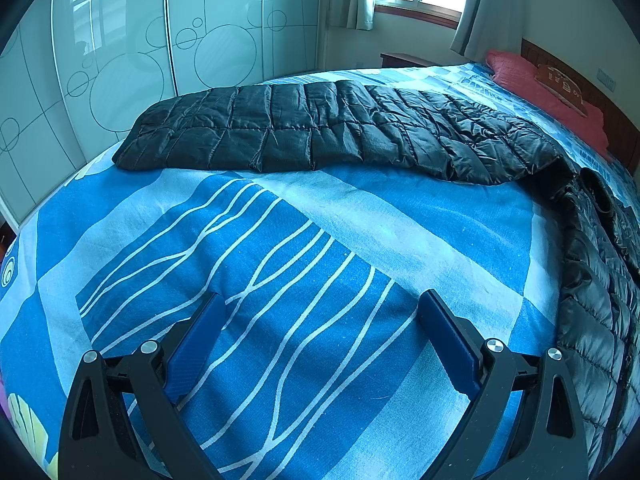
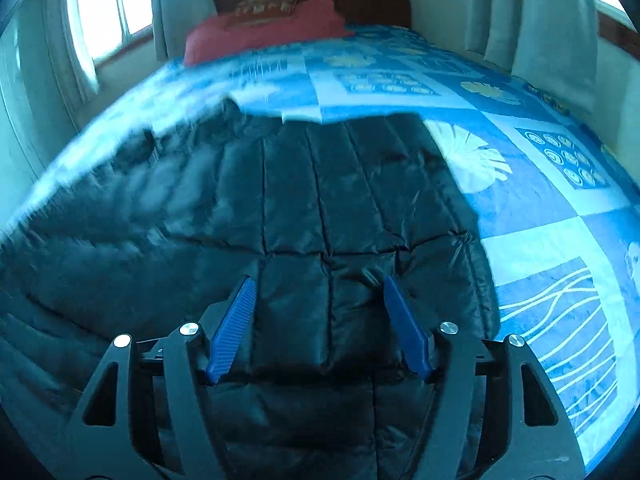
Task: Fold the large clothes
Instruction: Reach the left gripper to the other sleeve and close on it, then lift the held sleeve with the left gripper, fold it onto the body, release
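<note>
With my left gripper (image 1: 320, 340) spread empty over the bedsheet (image 1: 280, 280) and my right gripper (image 2: 320, 320) spread above the black quilted down jacket (image 2: 300, 200) lying mid-bed, I'd pinch a hem edge cleanly, not a puffy panel.

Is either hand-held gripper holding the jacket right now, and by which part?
Nothing is held. The left hand-held gripper is open over the bedspread; the right hand-held gripper is open above the black jacket, pads clear.
</note>
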A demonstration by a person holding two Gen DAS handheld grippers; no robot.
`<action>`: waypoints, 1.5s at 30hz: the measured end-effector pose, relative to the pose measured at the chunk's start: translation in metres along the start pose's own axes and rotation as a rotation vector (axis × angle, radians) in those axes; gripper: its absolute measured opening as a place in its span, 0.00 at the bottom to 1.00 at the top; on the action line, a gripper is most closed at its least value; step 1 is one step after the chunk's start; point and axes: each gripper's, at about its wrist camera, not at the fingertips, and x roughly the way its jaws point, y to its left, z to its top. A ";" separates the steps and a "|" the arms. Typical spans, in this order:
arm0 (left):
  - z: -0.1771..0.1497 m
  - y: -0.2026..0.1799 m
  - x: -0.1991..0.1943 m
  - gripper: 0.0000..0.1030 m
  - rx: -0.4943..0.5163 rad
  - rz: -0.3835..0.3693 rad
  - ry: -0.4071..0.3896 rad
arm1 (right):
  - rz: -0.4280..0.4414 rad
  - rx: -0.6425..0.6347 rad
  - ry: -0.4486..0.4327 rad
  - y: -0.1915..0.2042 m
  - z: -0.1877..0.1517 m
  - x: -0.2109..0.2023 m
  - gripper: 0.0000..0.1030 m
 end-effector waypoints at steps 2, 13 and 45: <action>0.000 0.000 0.000 0.93 0.000 0.000 0.000 | -0.006 -0.004 -0.003 0.002 -0.003 0.002 0.69; 0.007 0.022 -0.007 0.93 -0.111 -0.141 0.024 | 0.016 0.006 -0.028 -0.004 -0.009 0.003 0.71; 0.096 0.160 0.047 0.12 -0.683 -0.178 -0.141 | -0.001 -0.016 -0.042 -0.003 -0.011 -0.001 0.72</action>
